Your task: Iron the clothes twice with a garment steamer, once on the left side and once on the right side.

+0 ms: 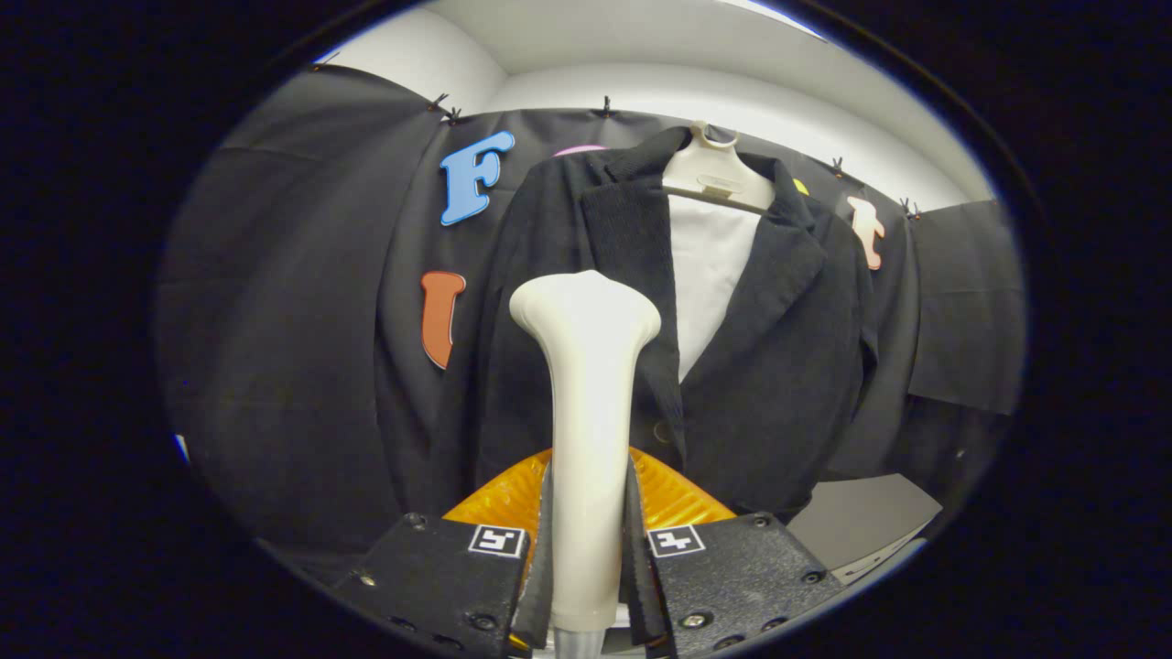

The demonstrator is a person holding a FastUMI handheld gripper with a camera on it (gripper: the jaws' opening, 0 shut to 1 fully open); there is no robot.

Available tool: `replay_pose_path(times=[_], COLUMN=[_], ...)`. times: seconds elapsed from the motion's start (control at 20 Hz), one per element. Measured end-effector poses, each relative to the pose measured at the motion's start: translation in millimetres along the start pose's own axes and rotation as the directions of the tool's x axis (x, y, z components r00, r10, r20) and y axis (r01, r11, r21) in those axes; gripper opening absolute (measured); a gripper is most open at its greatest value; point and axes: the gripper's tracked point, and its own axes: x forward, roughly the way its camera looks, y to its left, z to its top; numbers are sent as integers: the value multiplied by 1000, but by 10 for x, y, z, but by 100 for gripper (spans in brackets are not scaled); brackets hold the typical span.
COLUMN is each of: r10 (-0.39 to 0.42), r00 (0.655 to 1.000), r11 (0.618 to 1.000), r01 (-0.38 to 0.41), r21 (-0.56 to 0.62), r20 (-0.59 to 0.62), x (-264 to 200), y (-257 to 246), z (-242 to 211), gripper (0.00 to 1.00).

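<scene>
The hand-held gripper (588, 549) pinched the handle of the white garment steamer (586, 403), both fingers pressed against its sides. The steamer stood upright between the fingers, its head just in front of the black jacket (769, 366), which hung on a pale hanger (714, 174) over a white shirt (710, 275). An orange ribbed part (673, 494) lay just beyond the fingers.

walls: black cloth (302, 366) pinned up by small clips (605, 107) | above me: white wall and ceiling (641, 55), evenly lit | low right: pale floor (861, 522)
</scene>
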Motion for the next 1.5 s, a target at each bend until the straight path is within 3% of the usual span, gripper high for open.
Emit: replay_pose_path(times=[0.6,1.5], r10=[6,17], r00=[996,954], r11=[999,997], r01=[-10,-38], r21=[-44,-64], r20=[-91,-298], x=[-27,-120], y=[63,121], z=[-622,-1682], gripper=[35,35])
